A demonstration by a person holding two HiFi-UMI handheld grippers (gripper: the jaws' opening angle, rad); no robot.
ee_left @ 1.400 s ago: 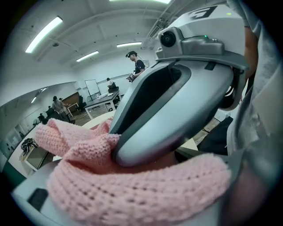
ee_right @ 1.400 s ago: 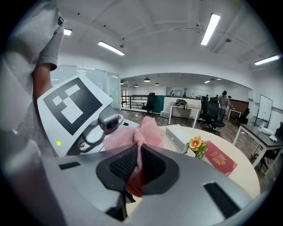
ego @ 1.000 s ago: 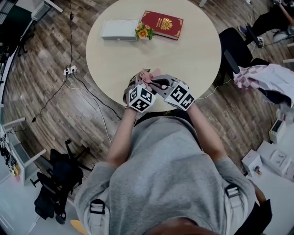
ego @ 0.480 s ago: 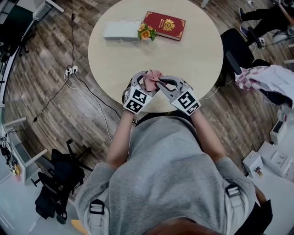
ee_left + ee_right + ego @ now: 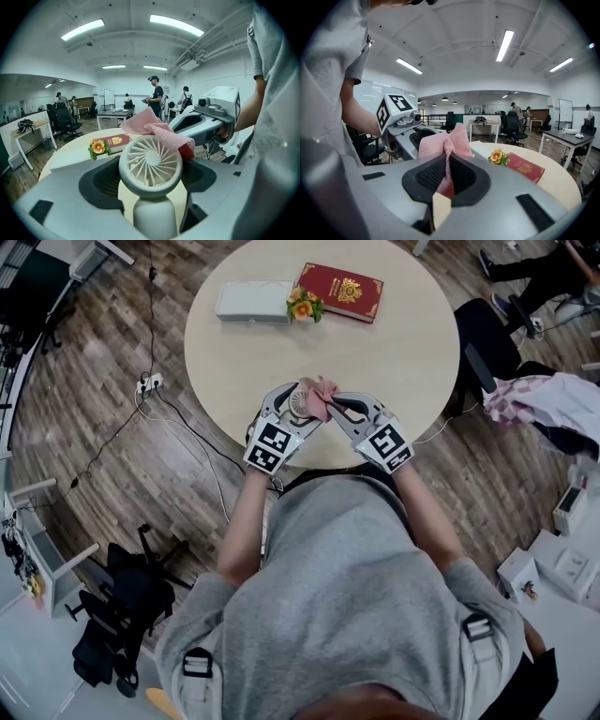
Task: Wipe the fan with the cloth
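Left gripper (image 5: 292, 409): clamped on fan (image 5: 150, 163) stem, head upright, above near table (image 5: 403, 343) edge.
Right gripper (image 5: 446, 180): angled inward, pinching pink cloth (image 5: 447, 140) against fan's upper right rim.

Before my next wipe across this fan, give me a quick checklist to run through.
1. Fan gripped by the left hand-held gripper: ok, jaws closed on its neck below the head.
2. Cloth clamped in the right hand-held gripper: ok, pinched between the jaws.
3. Cloth touching the fan: ok, it lies over the grille's upper right edge.
4. Fan switched off: cannot tell.
5. Red book and flower out of the way: ok, they lie at the far side of the table.
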